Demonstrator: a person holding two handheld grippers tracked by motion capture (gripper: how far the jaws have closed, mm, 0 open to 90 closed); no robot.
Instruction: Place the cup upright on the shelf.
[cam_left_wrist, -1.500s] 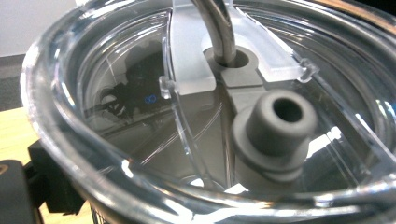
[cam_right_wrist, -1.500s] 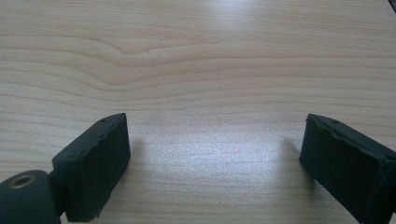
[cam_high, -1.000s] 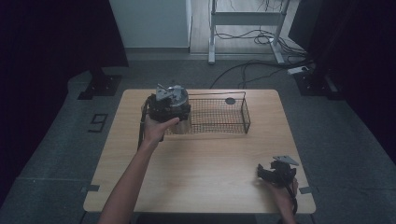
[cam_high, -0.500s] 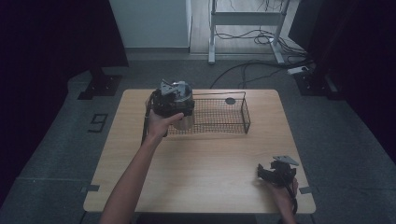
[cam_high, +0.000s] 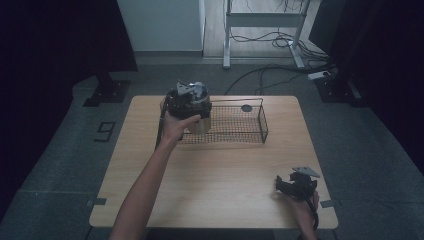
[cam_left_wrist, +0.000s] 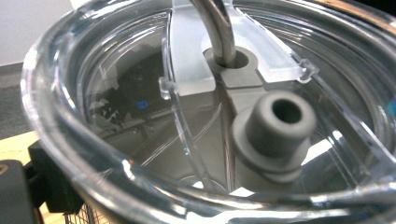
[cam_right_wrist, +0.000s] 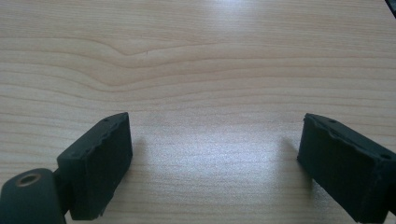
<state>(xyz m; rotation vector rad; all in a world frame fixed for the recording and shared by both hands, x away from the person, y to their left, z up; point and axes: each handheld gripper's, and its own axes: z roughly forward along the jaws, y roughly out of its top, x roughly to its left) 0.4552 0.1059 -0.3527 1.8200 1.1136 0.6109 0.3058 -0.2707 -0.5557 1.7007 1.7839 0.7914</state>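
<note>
While its jaws hide, left gripper (cam_high: 192, 102) grips tumbler (cam_left_wrist: 196, 116) (lid clear).

**A dim room around a pale wooden table**

A light wood-grain table (cam_high: 215, 165) stands on grey carpeted floor (cam_high: 75, 150). Far behind it rises a white wall panel (cam_high: 160, 25). A metal frame (cam_high: 265, 22) stands at far right, with cables (cam_high: 280, 75) trailing across the floor. Black curtains (cam_high: 60, 40) darken both sides. The light is low.
</note>
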